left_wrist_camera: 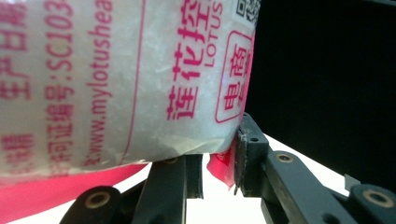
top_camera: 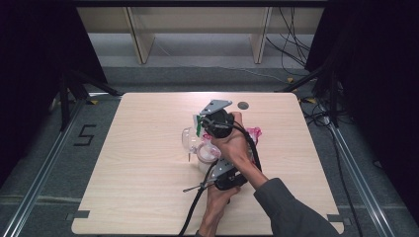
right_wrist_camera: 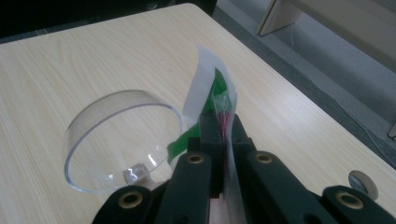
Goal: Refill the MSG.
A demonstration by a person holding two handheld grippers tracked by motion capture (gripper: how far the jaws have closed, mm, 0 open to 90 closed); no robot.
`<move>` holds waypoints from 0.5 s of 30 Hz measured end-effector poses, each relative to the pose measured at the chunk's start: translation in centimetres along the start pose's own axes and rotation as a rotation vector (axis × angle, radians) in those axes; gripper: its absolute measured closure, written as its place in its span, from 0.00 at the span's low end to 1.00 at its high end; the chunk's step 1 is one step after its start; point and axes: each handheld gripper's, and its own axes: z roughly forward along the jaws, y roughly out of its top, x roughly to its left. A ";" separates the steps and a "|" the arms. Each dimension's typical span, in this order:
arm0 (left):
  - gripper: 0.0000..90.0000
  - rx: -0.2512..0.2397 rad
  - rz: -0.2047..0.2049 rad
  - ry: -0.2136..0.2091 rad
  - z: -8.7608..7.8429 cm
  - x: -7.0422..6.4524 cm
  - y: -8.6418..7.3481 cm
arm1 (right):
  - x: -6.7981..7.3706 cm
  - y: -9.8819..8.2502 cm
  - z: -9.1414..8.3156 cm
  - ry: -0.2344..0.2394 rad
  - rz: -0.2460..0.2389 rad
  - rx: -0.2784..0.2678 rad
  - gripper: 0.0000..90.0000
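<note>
A plastic bag [left_wrist_camera: 116, 79] of white granules with pink print hangs over the table's middle, white and pink in the high view [top_camera: 207, 153]. My left gripper [left_wrist_camera: 219, 161] is shut on the bag's pink bottom seam, its jaws pressing the folded film from both sides. In the high view it lies low [top_camera: 211, 167], under the crossing right hand. My right gripper [right_wrist_camera: 223, 123] is shut on the bag's white-and-green top edge [right_wrist_camera: 205, 88]; it sits farther back in the high view [top_camera: 202, 122]. A clear plastic cup [right_wrist_camera: 116, 140] stands just left of the right jaws, mouth tilted towards the camera.
The light wooden table [top_camera: 143, 163] has bare room to the left and right of the hands. A round grey grommet [top_camera: 242, 105] is set near its far edge. Black drapes and cables surround the table, and wooden furniture legs stand beyond it.
</note>
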 end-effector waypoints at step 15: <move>0.84 -0.012 -0.020 0.003 0.1 0.0 -0.1 | 0.0 0.0 0.2 -0.006 -0.027 0.014 1.00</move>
